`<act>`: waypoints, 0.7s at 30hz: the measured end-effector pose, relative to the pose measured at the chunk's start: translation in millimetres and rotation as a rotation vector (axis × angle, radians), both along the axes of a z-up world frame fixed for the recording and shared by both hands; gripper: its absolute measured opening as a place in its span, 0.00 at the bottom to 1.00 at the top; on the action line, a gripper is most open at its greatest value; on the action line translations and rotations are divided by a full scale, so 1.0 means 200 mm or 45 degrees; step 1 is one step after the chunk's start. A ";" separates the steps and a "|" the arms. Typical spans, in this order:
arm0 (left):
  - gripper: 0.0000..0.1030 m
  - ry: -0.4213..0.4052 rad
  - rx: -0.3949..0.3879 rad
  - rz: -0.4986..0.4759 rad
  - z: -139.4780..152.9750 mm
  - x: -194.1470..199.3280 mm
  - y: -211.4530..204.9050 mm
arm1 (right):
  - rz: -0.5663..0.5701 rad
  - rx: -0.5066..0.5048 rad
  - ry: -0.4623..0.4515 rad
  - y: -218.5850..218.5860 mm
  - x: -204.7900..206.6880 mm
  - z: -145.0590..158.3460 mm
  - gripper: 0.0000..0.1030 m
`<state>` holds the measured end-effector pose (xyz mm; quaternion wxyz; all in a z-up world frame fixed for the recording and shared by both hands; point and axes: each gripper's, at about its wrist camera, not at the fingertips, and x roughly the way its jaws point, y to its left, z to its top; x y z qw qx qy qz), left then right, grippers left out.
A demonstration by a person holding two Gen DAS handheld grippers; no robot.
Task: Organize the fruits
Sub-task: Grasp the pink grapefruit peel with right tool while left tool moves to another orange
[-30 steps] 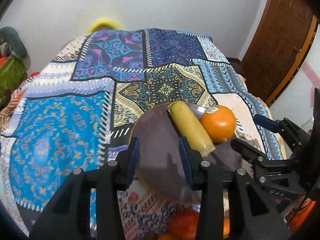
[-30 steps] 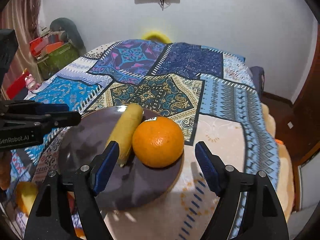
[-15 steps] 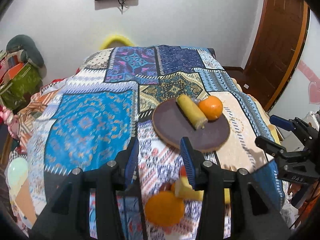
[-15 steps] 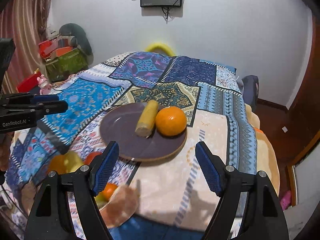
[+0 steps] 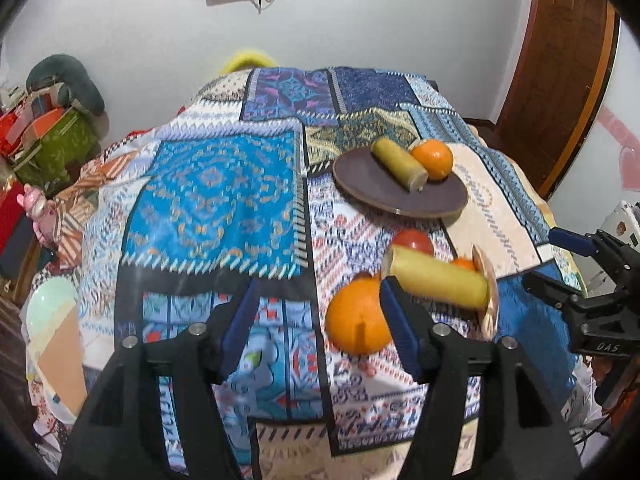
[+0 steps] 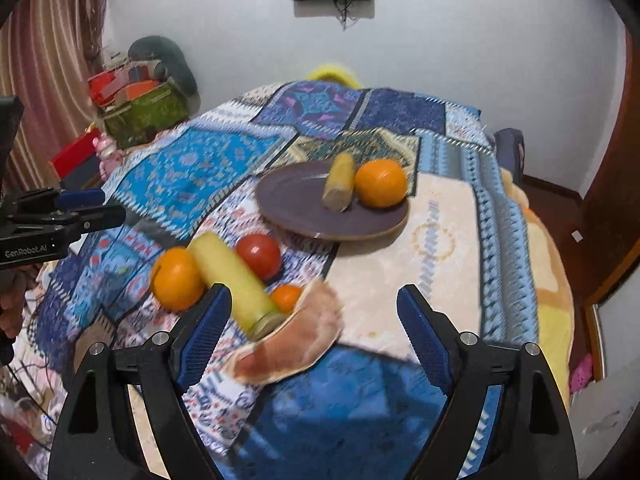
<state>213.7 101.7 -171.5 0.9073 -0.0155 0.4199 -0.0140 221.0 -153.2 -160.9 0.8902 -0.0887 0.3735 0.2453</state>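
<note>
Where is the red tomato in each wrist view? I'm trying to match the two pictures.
Left wrist: the red tomato sits right of centre, below the dark plate, half hidden behind a yellow cylinder.
Right wrist: the tomato lies left of centre, in full view.
Shared landmark: the plate, just beyond the tomato in both.

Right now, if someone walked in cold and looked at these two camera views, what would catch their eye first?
Probably the dark round plate on the patchwork cloth, carrying a big orange and a yellow-green banana piece side by side. Nearer the cameras lies a loose cluster: another orange, a longer banana piece, a red tomato and a small orange, beside a tan shallow dish. Both grippers, left and right, hover open and empty.
</note>
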 end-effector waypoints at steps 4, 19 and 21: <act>0.63 0.038 0.019 -0.008 -0.07 -0.05 0.00 | 0.024 -0.010 0.063 0.05 -0.02 -0.08 0.81; 0.70 0.165 -0.013 -0.022 -0.28 -0.02 -0.09 | 0.034 -0.094 0.178 0.10 0.04 -0.30 0.79; 0.71 0.173 -0.019 -0.026 -0.29 0.00 -0.11 | 0.059 -0.073 0.192 0.08 0.04 -0.29 0.75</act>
